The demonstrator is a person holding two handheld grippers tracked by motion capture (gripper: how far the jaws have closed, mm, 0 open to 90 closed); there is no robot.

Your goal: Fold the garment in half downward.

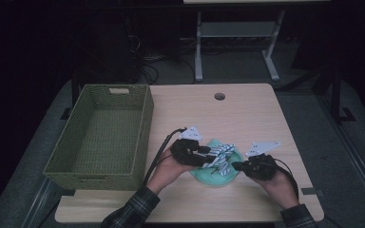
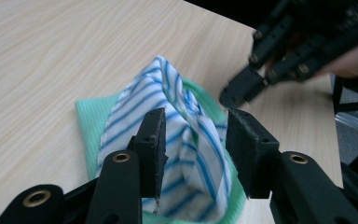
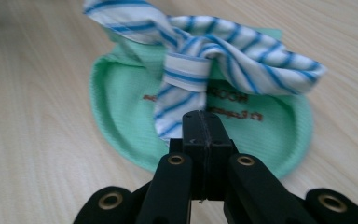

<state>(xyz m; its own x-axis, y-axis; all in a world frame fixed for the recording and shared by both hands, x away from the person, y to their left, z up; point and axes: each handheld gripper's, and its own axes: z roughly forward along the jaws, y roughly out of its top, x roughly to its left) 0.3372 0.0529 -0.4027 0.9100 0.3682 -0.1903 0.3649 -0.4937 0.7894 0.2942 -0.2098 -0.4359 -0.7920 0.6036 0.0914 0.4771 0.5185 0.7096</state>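
The left gripper (image 2: 193, 149) stood with its jaws apart astride a raised fold of the striped cloth (image 2: 186, 140), the pads clear of the fabric on both sides. The right gripper (image 3: 204, 128) had its jaws pressed together; whether a hem of the cloth was pinched between them could not be told, since the tips met just at the cloth's near edge. In the high view the left gripper (image 1: 204, 154) and right gripper (image 1: 237, 166) faced each other across the bundle near the front edge of the table (image 1: 247, 109).

The striped cloth (image 1: 222, 156) lay crumpled on top of a green cloth (image 1: 208, 176), which was spread flat on the tabletop and carried dark lettering; in the right gripper view the green cloth (image 3: 121, 107) showed on all sides beneath the striped one (image 3: 223, 51). The woven basket (image 1: 102, 135) stood open to the left, apart from both cloths.

Risks, as judged from this arrangement: a closing left grip might catch the green layer along with the striped fold, because the two lay in contact, so both would lift together. A shallow pinch on loose fabric might slip free on lifting. The two grippers worked close together and might collide. A trailing corner might snag the basket rim during transfer.
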